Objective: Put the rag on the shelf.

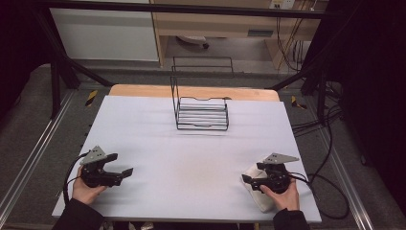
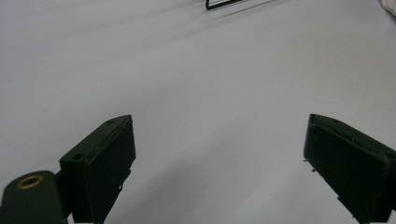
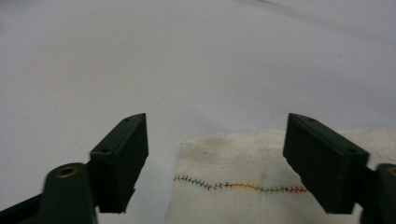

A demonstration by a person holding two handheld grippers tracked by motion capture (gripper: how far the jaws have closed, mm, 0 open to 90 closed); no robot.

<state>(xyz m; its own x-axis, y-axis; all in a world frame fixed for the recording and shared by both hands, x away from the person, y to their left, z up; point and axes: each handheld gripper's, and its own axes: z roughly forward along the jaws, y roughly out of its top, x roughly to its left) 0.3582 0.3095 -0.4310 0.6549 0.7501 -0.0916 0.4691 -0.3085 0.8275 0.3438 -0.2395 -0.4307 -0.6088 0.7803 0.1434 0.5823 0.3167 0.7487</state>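
Note:
A folded white cloth [image 1: 258,199] with a line of coloured stitching lies near the front right of the white table [image 1: 191,153]. My right gripper [image 1: 252,172] hovers over its left end, held in a hand. In the right gripper view the cloth [image 3: 233,196] lies between and below the jaws, the right gripper [image 3: 217,123] is open and its pads do not press on the fabric. At the front left my left gripper [image 1: 120,164] is held in the other hand. The left gripper [image 2: 219,126] is open over bare table with nothing between its fingers.
A black wire rack [image 1: 201,115] stands at the back middle of the table; one corner of the rack [image 2: 224,3] shows in the left gripper view. Cables trail off the right edge. A black frame surrounds the table.

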